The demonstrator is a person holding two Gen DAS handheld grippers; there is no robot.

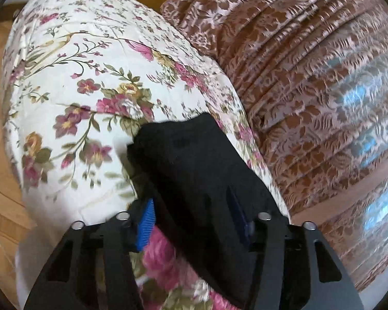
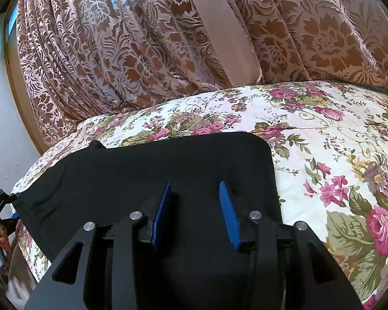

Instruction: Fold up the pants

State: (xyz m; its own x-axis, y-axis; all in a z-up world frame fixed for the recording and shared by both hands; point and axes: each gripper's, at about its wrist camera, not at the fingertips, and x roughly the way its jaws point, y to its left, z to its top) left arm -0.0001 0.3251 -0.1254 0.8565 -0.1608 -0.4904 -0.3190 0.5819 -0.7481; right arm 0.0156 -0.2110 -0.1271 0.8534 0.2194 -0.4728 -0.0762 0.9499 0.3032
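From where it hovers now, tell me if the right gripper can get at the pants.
Probably yes. The right gripper is open, its blue pads spread directly over the black pants lying flat on the floral bedspread, with nothing between them.

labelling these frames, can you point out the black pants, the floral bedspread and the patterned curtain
black pants (image 2: 168,165): right wrist view, flat middle.
floral bedspread (image 2: 336,155): right wrist view, bare part.
patterned curtain (image 2: 116,51): right wrist view, hanging folds.

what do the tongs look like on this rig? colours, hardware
Both tongs match: left tongs and right tongs have matte black angular frames with cut-out slots, round silver pins at the linkage joints, and flat blue ribbed finger pads. No cables or markings visible.
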